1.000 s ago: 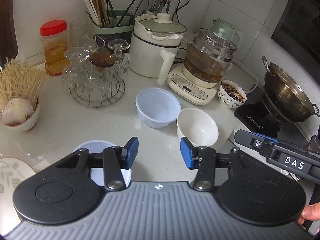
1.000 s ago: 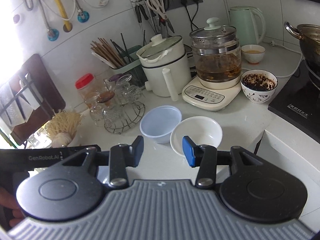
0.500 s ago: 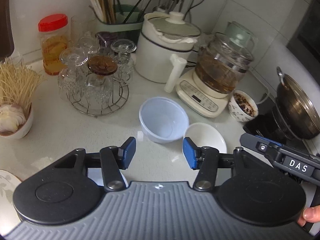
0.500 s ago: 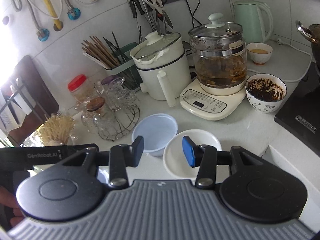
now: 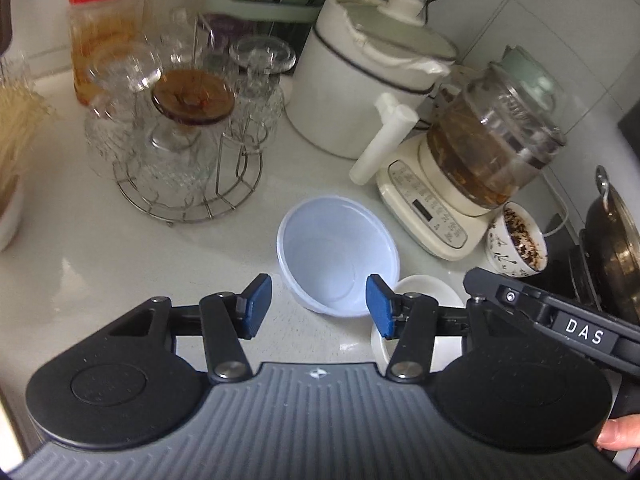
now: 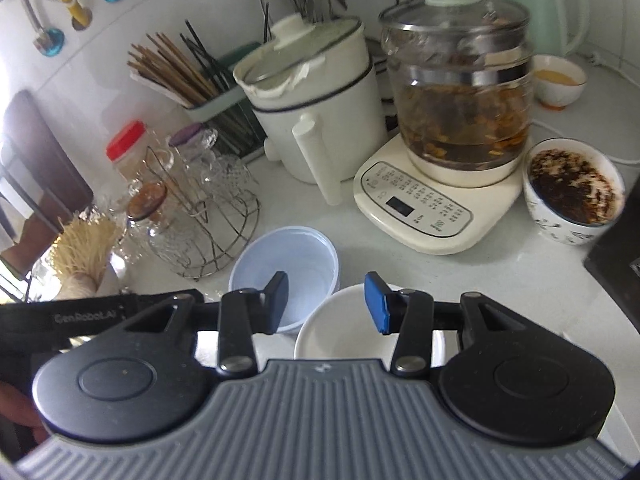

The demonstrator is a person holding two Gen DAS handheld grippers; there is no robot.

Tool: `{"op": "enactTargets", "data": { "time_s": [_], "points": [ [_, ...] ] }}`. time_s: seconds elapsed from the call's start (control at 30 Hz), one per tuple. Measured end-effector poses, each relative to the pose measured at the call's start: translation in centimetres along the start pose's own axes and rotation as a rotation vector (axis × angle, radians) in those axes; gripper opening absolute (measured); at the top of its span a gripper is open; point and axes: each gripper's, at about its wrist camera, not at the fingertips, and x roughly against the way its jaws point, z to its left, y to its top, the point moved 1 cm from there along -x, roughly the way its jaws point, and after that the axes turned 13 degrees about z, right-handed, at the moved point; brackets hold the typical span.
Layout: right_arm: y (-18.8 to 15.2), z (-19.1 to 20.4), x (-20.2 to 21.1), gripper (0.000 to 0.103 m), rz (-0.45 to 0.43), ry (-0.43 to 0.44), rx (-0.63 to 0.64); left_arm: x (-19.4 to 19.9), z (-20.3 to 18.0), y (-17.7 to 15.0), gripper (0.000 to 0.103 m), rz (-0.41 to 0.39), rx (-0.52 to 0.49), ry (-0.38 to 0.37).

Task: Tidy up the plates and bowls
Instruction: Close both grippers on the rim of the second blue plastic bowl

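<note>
The left gripper point(image 5: 316, 306) tilts steeply down over the white counter point(image 5: 120, 256), its jaws moderately wide with nothing between the pads. The pale blue plastic bowl point(image 5: 338, 254) stands just ahead of it, nearer its right pad point(image 5: 378, 306). The white ceramic bowl point(image 5: 424, 286) lies beside that pad, touching the blue one.

The right gripper point(image 6: 326, 302) also points downward, jaws parted and empty. The white bowl point(image 6: 340, 328) sits directly beneath its gap; the blue bowl point(image 6: 304, 252) lies ahead, behind its left pad point(image 6: 278, 300).
</note>
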Motion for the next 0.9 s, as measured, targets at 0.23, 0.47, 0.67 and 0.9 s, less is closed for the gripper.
{"op": "enactTargets", "data": {
  "time_s": [0.23,0.47,0.67,0.9],
  "points": [
    [2.2,-1.1,-4.1,0.045,0.100,0.015,0.016,-3.0,0.3,1.1,0.058,0.034,0.034,0.019],
    [3.4,-1.9,-7.8,0.037,0.189,0.024,0.055,-5.4,1.3,1.6,0.056,0.055,0.106,0.019],
    [4.1,-2.1,-10.1,0.030,0.224,0.040,0.069,-6.8,1.8,2.0,0.044,0.058,0.146,0.029],
    [4.7,-1.9,-11.9,0.021,0.263,0.071,0.098,-7.6,2.2,2.3,0.027,0.046,0.169,0.045]
  ]
}}
